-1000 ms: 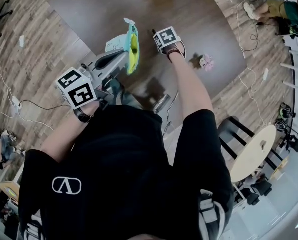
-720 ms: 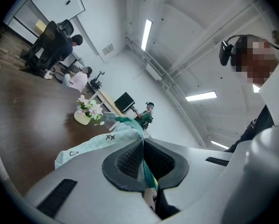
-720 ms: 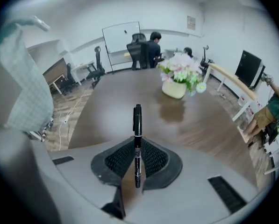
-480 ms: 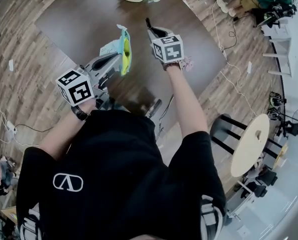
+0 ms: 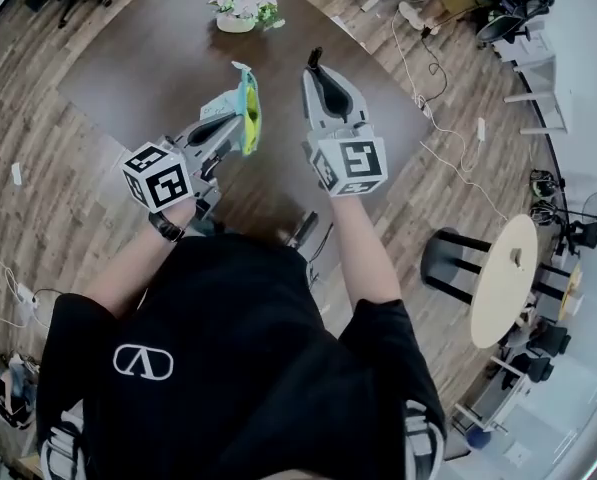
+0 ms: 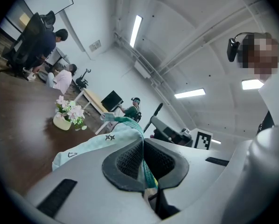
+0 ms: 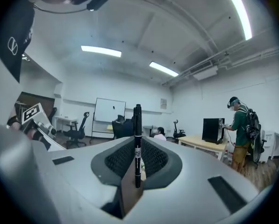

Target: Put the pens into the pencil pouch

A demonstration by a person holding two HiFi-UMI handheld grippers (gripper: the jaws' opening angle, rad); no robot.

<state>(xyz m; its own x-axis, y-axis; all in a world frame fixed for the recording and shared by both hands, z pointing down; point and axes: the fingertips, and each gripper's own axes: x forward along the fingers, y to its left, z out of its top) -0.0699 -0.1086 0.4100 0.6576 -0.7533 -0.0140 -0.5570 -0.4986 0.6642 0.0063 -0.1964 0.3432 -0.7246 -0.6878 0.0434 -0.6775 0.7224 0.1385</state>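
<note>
Head view, nearest first: I see my left gripper (image 5: 235,126) held level above the table, its jaws pressed together on the edge of the pencil pouch (image 5: 248,108). The pouch is mint and teal outside, and some of its yellow-green inside shows. It hangs off the jaw tips, clear of the tabletop. In the left gripper view I confirm that the fabric is pinched between the dark ribbed pads.

Just beside it, to the right, my right gripper (image 5: 316,73) also points level, with its jaws clamped on a black pen (image 5: 315,58). In the right gripper view I read the pen as upright between the pads, its upper end above the jaws and a white label on its barrel. Pen and pouch are near each other but apart, and the pen is outside the pouch.

Below both grippers lies the dark brown table (image 5: 148,58). At its far edge stands a pot of pink and white flowers (image 5: 240,6). Beyond that I see wood flooring (image 5: 38,168) and a round light table (image 5: 503,278).
</note>
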